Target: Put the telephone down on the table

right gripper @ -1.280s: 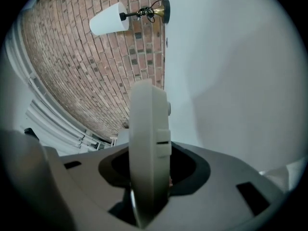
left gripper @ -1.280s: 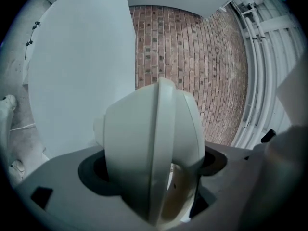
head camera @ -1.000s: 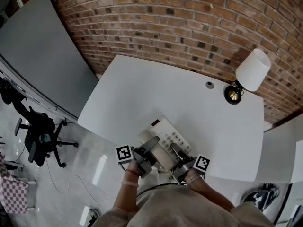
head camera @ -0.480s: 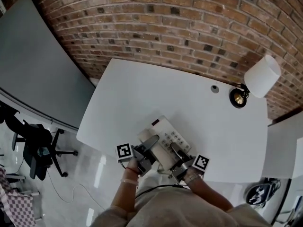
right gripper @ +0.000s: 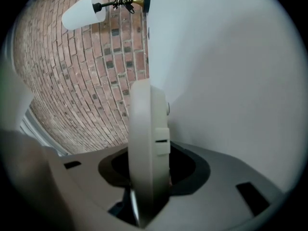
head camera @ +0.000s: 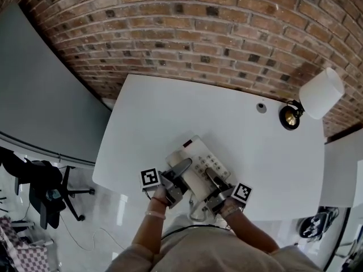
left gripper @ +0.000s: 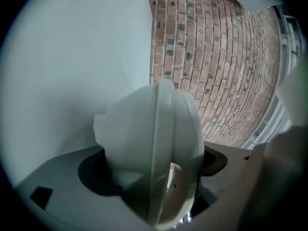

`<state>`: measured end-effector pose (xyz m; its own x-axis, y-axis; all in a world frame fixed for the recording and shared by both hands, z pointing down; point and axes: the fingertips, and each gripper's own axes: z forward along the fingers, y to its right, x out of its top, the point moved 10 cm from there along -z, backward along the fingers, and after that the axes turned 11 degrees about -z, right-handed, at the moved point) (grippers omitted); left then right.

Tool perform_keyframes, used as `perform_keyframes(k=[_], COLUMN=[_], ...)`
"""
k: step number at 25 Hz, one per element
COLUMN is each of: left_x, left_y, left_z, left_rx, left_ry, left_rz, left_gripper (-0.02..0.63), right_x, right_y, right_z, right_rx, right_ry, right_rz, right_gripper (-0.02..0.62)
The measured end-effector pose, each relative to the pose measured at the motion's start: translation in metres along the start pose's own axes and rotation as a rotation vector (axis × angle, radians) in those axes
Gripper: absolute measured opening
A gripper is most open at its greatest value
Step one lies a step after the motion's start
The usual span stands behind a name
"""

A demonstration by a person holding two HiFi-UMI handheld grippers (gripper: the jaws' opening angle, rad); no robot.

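Observation:
A white desk telephone (head camera: 198, 164) with a keypad sits over the near edge of the white table (head camera: 187, 109), held from both sides. My left gripper (head camera: 182, 169) is shut on its left side, where the rounded handset (left gripper: 154, 138) fills the left gripper view between the jaws. On the opposite side, my right gripper (head camera: 211, 177) is shut on the telephone's thin right edge (right gripper: 147, 138). A cord (head camera: 195, 209) hangs below the telephone. I cannot tell whether the telephone's base touches the tabletop.
A lamp with a white shade (head camera: 321, 93) and a brass base (head camera: 290, 118) stands at the table's far right corner, next to a small round grommet (head camera: 261, 107). A brick wall (head camera: 227, 33) runs behind the table. An office chair (head camera: 42, 188) stands on the floor at the left.
Both grippers keep their hold on the telephone at the table's near edge. The head view has shifted, so the table and lamp sit a little further right and lower in the picture.

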<state>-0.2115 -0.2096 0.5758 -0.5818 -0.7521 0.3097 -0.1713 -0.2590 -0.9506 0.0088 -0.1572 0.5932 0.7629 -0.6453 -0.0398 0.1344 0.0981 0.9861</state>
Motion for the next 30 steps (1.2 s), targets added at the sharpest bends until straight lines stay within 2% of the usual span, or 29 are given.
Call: perform_keyframes(k=[9, 16, 22, 26, 30], left_x=[0.028, 0.037, 0.031, 0.027, 0.027], left_y=[0.003, 0.0, 0.002, 0.008, 0.015], left_z=[0.008, 0.003, 0.003, -0.001, -0.012], left_rx=[-0.034, -0.014, -0.006, 0.046, 0.107], left_ry=[0.003, 0.025, -0.023, -0.053, -0.094], left_rz=[0.025, 0.02, 0.024, 0.096, 0.247], left_gripper=[0.436, 0.437, 0.437, 0.437, 0.437], right_x=[0.008, 0.014, 0.022, 0.03, 0.032], right_y=[-0.004, -0.008, -0.013, -0.017, -0.017], right_z=[0.028, 0.042, 0.055, 0.062, 0.066], right_rx=[-0.015, -0.033, -0.047, -0.056, -0.061], right_ry=[0.036, 0.024, 0.056, 0.087, 0.106], right_rz=[-0.037, -0.099, -0.098, -0.097, -0.096], right_gripper=[0.172, 0.17, 0.17, 0.17, 0.17])
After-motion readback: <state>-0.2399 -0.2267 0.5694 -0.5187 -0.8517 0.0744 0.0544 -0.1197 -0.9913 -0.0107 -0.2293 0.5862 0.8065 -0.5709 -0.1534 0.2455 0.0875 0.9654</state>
